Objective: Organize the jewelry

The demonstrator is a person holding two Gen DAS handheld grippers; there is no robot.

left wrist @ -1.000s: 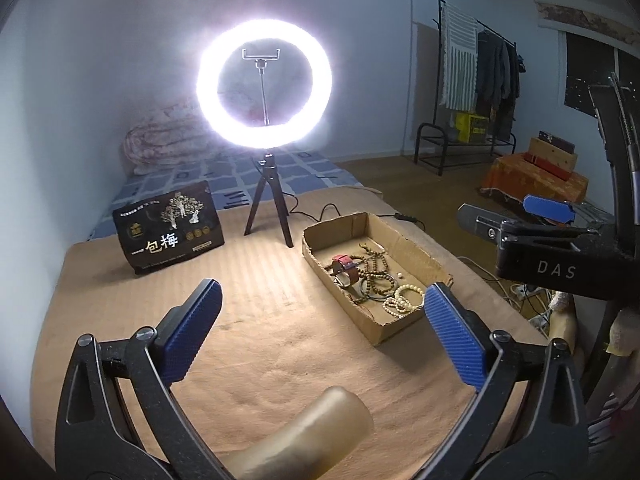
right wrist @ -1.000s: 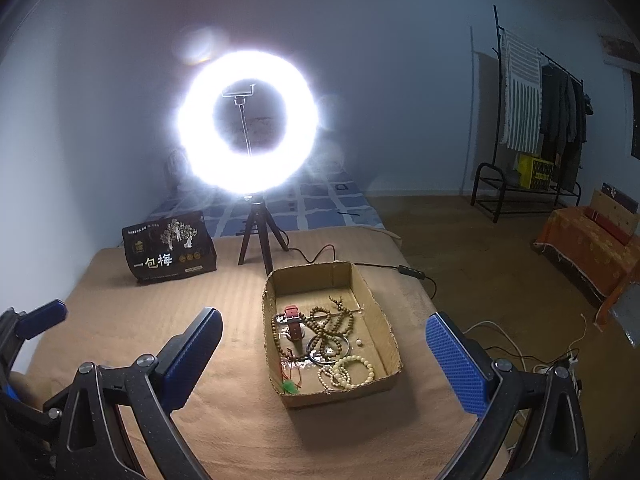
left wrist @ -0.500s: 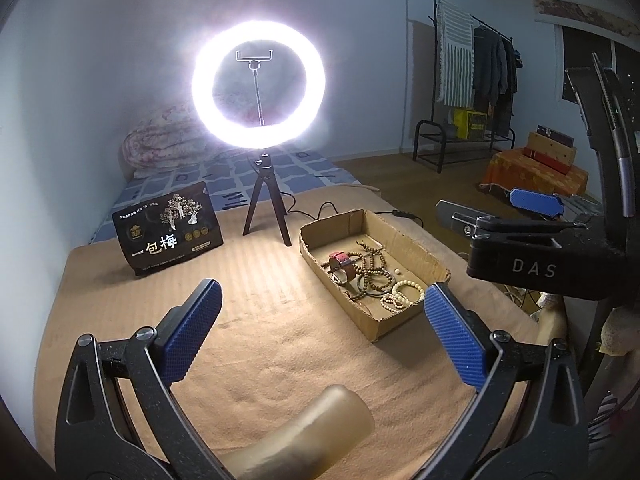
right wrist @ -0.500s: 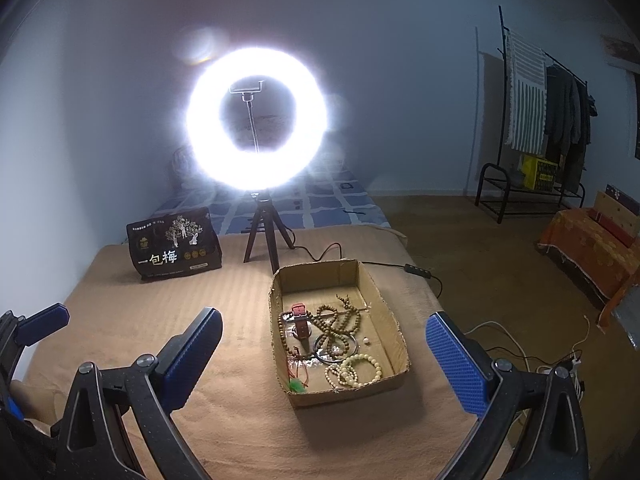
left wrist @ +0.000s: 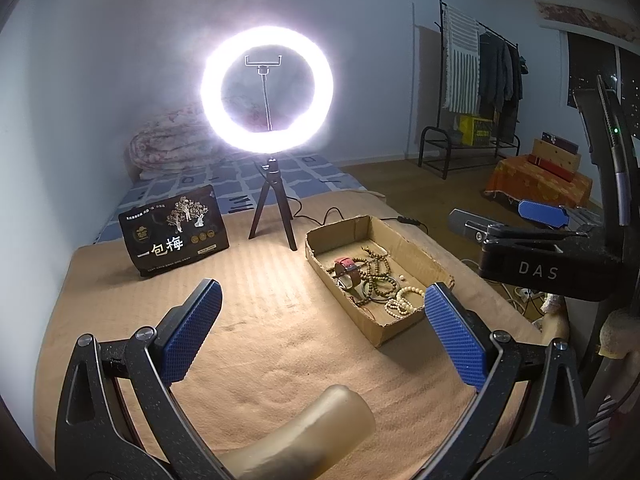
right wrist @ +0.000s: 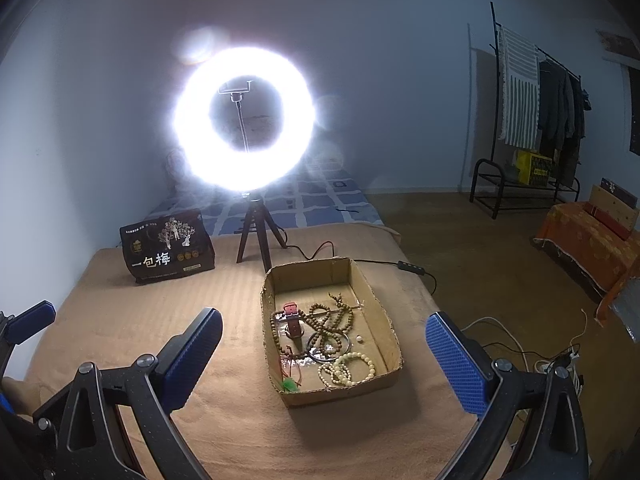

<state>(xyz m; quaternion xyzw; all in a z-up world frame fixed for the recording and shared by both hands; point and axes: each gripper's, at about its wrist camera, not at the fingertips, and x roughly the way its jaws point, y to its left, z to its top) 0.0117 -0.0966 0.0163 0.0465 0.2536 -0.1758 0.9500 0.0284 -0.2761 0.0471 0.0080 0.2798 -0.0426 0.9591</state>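
Both claws, left (left wrist: 320,332) and right (right wrist: 324,360), stay spread and empty, edging closer to the box (right wrist: 394,354) of tangled jewelry (right wrist: 324,334) near the blanket's (right wrist: 120,320) right edge.

I read "一包梅" in white on the black pouch (left wrist: 175,236), and "DAS" on my right gripper (left wrist: 538,270) body.

Left gripper (left wrist: 322,332) hangs level, blue pads (left wrist: 192,334) spread wide, nothing between them. Right gripper (right wrist: 324,360) likewise wide apart, empty, held alongside to the right of the left.
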